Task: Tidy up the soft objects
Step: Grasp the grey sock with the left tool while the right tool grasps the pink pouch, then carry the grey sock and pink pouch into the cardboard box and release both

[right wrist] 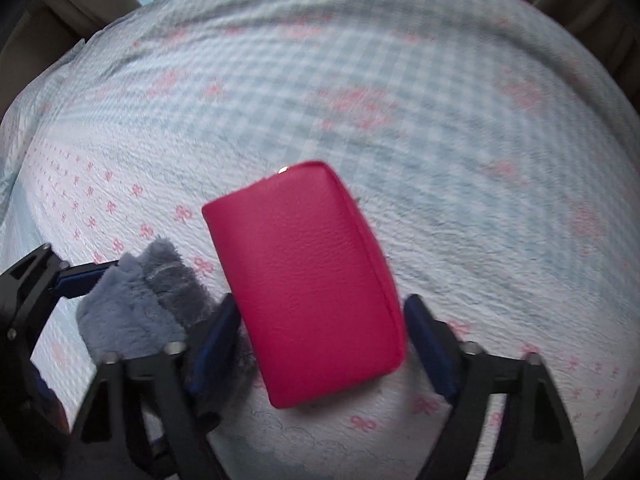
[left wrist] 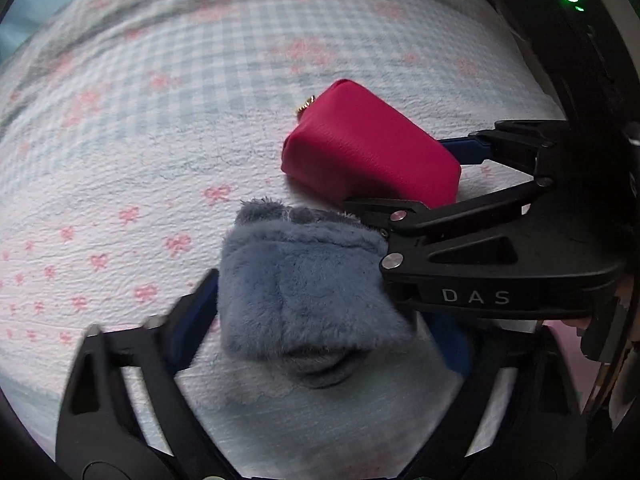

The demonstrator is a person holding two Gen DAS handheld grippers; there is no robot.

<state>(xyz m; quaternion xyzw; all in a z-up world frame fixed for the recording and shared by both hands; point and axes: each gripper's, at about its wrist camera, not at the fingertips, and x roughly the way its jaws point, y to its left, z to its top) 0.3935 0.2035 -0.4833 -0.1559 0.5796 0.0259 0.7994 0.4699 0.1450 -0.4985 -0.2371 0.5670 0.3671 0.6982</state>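
A crimson leather pouch [right wrist: 312,280] with a gold zip pull lies on the bedspread. My right gripper [right wrist: 320,328] points down over it, a blue pad close beside each long side; the pouch shows no squeeze. Just left of it lies a grey-blue plush item [left wrist: 304,280], also seen as the plush item [right wrist: 132,312] in the right wrist view. My left gripper [left wrist: 320,320] straddles the plush item, its left pad brushing the fur. The right gripper [left wrist: 400,176] covers the left gripper's other finger in part. The pouch [left wrist: 368,152] lies beyond.
Both things rest on a pale blue checked bedspread [right wrist: 440,160] with pink bows, which spreads far ahead and to both sides. Brown furniture [right wrist: 580,20] shows past its far corners. The two grippers stand side by side, nearly touching.
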